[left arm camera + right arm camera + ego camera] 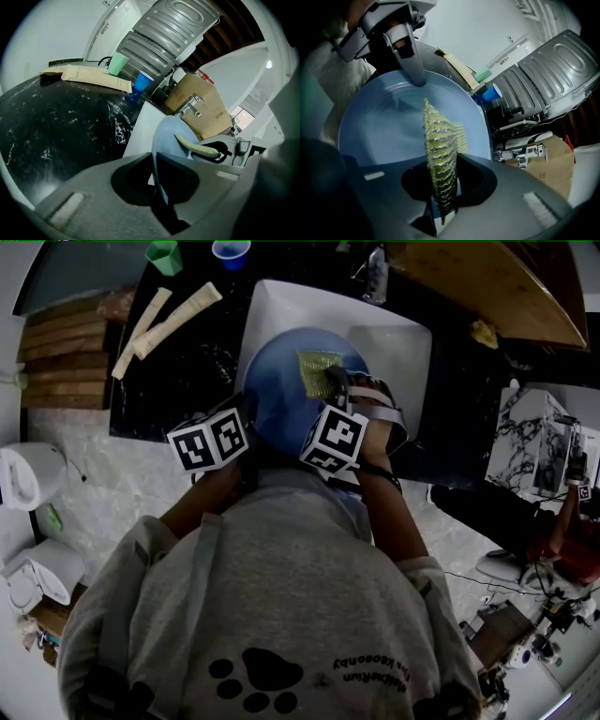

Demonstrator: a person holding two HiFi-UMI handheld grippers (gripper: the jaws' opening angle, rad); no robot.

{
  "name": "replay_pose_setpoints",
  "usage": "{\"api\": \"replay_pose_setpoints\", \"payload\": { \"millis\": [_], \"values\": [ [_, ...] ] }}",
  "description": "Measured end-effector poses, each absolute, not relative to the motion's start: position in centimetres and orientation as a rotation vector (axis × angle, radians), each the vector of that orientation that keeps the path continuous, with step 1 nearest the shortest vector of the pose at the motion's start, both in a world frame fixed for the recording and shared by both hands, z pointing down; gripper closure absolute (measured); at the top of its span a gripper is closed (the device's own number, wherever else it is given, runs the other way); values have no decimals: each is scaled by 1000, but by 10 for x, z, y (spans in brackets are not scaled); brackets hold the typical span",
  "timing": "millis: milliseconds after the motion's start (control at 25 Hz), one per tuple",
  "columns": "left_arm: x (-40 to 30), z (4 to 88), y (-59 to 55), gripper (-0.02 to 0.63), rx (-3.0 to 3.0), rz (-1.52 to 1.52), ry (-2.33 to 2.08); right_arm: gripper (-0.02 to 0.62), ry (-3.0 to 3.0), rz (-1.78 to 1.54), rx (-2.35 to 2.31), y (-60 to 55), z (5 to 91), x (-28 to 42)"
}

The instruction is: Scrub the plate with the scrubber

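Blue plate [277,390] pinched at its rim by left gripper [157,176]; right gripper [440,192] clamps green scrubber [438,154]. Hard scrubbing may lever plate loose over sink [398,348].

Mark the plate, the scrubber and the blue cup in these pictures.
plate [379,131], right gripper view, on its bare blue face left of the scrubber.
scrubber [439,154], right gripper view, on the middle of its green mesh.
blue cup [231,251], head view, on its open mouth.
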State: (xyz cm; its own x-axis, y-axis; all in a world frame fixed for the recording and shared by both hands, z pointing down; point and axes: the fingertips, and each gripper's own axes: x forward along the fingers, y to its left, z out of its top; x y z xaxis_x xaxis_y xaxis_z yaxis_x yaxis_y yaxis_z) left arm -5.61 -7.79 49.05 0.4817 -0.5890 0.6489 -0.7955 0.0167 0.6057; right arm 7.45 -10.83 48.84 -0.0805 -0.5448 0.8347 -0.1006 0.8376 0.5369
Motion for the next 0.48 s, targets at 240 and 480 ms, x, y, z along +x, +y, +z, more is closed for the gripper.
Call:
{"api": "replay_pose_setpoints", "payload": {
  "millis": [240,480],
  "values": [
    [-57,494,-77,587,1644,234,-1204,525,-1620,-320,444,-85,496,73],
    [-59,497,-76,586,1624,225,-1206,525,-1620,-208,312,-51,500,68]
  ]
}}
